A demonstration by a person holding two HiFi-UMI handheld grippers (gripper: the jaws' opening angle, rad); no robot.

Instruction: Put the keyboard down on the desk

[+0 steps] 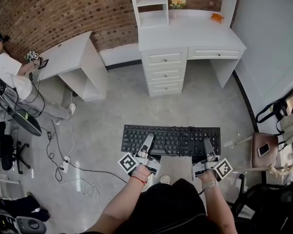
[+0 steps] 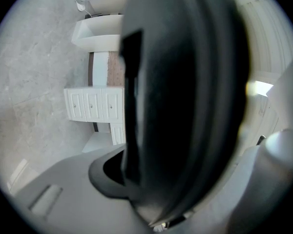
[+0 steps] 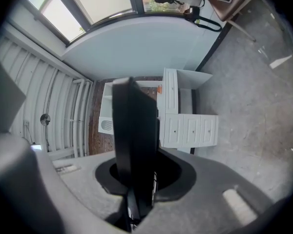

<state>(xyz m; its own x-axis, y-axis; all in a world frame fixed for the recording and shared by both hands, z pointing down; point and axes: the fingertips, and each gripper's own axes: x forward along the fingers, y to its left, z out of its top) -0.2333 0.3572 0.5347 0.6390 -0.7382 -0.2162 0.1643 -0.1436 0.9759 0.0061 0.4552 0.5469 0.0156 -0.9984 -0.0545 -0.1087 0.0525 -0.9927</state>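
A black keyboard (image 1: pixel 171 140) hangs level over the grey floor in front of me, held at its near edge. My left gripper (image 1: pixel 147 143) is shut on its left part and my right gripper (image 1: pixel 208 147) on its right part. The left gripper view is mostly filled by the keyboard (image 2: pixel 185 96), dark and edge-on between the jaws. In the right gripper view the keyboard (image 3: pixel 134 140) stands as a thin black slab clamped in the jaws. The white desk (image 1: pixel 185 33) with drawers and a shelf stands ahead against the brick wall, well beyond the keyboard, and the desk (image 3: pixel 185 126) shows past the slab.
A small flower pot (image 1: pixel 178 1) and an orange object (image 1: pixel 217 17) sit at the desk's back. A second white desk (image 1: pixel 68 57) stands left, with a seated person (image 1: pixel 10 77) beside it. Cables and a power strip (image 1: pixel 63 165) lie on the floor. A brown bag (image 1: pixel 263 150) is at the right.
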